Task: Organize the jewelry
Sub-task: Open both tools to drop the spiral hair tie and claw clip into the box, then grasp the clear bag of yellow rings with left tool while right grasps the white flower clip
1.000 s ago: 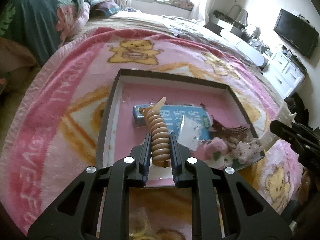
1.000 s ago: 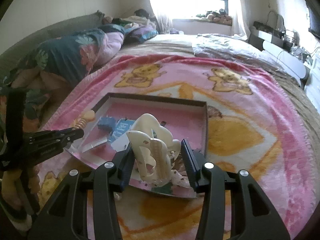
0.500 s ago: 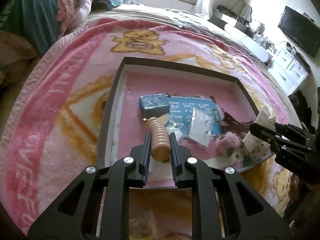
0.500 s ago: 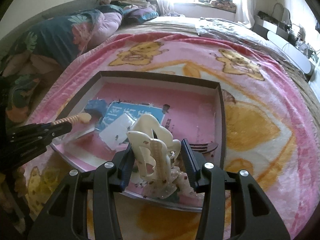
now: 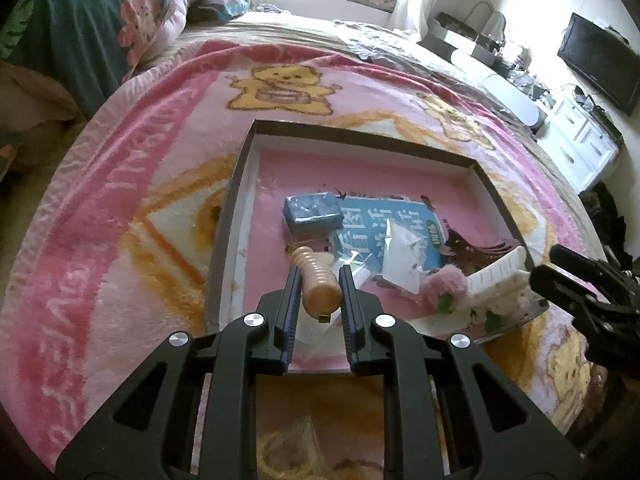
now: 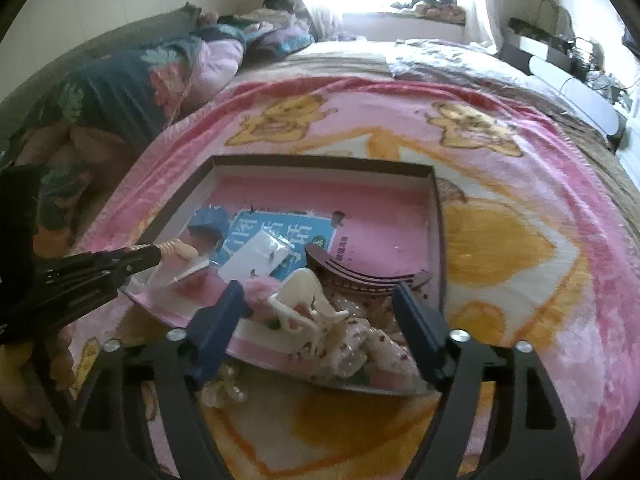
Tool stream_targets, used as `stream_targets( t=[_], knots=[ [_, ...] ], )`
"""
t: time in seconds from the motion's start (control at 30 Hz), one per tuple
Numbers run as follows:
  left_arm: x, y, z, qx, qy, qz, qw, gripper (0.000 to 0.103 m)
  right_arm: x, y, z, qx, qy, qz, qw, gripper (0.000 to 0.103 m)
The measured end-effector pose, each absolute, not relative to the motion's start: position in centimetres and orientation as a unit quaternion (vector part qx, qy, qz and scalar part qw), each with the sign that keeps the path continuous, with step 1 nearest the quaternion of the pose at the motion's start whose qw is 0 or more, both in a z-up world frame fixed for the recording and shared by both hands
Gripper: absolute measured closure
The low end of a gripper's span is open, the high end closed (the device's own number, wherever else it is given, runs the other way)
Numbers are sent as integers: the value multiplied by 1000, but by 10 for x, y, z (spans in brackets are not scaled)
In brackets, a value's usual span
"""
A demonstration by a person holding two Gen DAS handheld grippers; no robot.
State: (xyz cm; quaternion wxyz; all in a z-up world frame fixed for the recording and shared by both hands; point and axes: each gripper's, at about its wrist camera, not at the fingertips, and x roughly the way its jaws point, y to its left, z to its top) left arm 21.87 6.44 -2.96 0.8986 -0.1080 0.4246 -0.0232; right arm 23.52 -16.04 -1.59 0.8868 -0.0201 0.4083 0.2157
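Note:
A dark-rimmed box (image 5: pixel 232 200) with a pink floor lies on the blanket; it also shows in the right wrist view (image 6: pixel 438 248). My left gripper (image 5: pixel 318 276) is shut on a tan ribbed hair clip (image 5: pixel 316 280), held low over the box's near left part. My right gripper (image 6: pixel 320 300) is open over the box's near corner. A cream claw clip (image 6: pixel 308 304) lies loose between its fingers on a floral fabric piece (image 6: pixel 360 348). The same clip shows in the left wrist view (image 5: pixel 496 276).
In the box lie a blue case (image 5: pixel 312 212), a blue printed card (image 5: pixel 384 228), a clear packet (image 5: pixel 404 252), a brown comb (image 6: pixel 364 272) and a pink fluffy piece (image 5: pixel 444 280). The pink bear blanket (image 5: pixel 120 220) surrounds the box. Pillows sit far left.
My right gripper has opened and the cream claw clip now lies in the box corner. My left gripper has lowered the tan clip toward the box floor.

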Motion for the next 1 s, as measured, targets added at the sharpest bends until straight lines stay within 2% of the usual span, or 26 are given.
stream_targets(
  t=[0.03, 0.1, 0.17, 0.27, 0.37, 0.4, 0.57, 0.7, 1.0],
  knots=[
    [217, 65, -26, -108, 421, -24, 900, 85, 232, -163, -13, -15, 404, 216, 889, 20],
    [212, 65, -18, -104, 411, -21, 905, 74, 225, -169, -8, -3, 398, 215, 892, 17],
    [206, 64, -10, -102, 403, -21, 909, 70, 218, -173, -3, 3, 391, 216, 895, 15],
    [198, 65, 3, -105, 390, -18, 915, 55, 203, -177, 5, 8, 379, 218, 899, 14],
    [184, 68, 18, -105, 374, -14, 921, 46, 191, -180, 15, 8, 366, 222, 904, 14],
    [181, 68, 21, -104, 370, -11, 923, 39, 186, -181, 17, 9, 363, 223, 905, 14],
    [159, 72, 38, -97, 353, 4, 930, 24, 167, -183, 31, 7, 347, 236, 907, 14],
    [141, 77, 40, -98, 350, 7, 932, 18, 154, -181, 35, -2, 341, 244, 908, 14],
    [113, 83, 20, -85, 378, 23, 922, 18, 132, -171, 39, -21, 334, 266, 904, 14]
  ],
)
